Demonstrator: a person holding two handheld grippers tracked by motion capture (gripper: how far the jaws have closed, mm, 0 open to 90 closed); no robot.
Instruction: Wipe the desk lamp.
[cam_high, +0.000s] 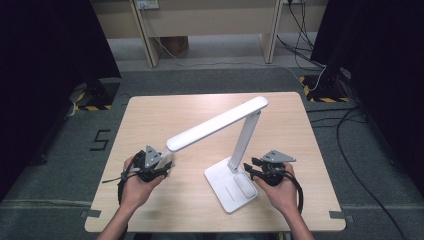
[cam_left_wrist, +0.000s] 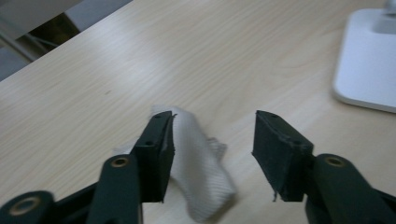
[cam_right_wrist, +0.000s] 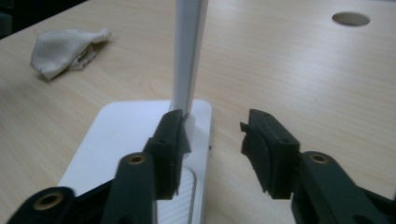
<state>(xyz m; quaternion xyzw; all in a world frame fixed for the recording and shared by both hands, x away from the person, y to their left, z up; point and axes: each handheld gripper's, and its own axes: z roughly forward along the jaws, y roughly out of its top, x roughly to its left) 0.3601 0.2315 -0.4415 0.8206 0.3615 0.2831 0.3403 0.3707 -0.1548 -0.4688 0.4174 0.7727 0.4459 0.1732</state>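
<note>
A white desk lamp stands on the wooden table (cam_high: 150, 115). Its flat base (cam_high: 231, 182) is at the front, its post (cam_high: 245, 140) is upright, and its long head (cam_high: 217, 124) slopes down to the left. My left gripper (cam_high: 165, 167) sits under the head's low end. Seen from the left gripper view, this gripper (cam_left_wrist: 215, 123) is open, and a crumpled white cloth (cam_left_wrist: 201, 172) lies on the table against the inner side of one jaw, clear of the other. My right gripper (cam_high: 252, 167) is open at the base's right edge. In its own view, the right gripper (cam_right_wrist: 212, 119) has one jaw over the base (cam_right_wrist: 121, 135) beside the post (cam_right_wrist: 189, 51). The cloth (cam_right_wrist: 65, 44) lies beyond.
A round hole (cam_right_wrist: 350, 18) is cut in the tabletop far from the lamp. Grey carpet surrounds the table, with black cables (cam_high: 350, 125) on the floor at the right. Wooden furniture legs (cam_high: 147, 35) stand at the back between dark curtains.
</note>
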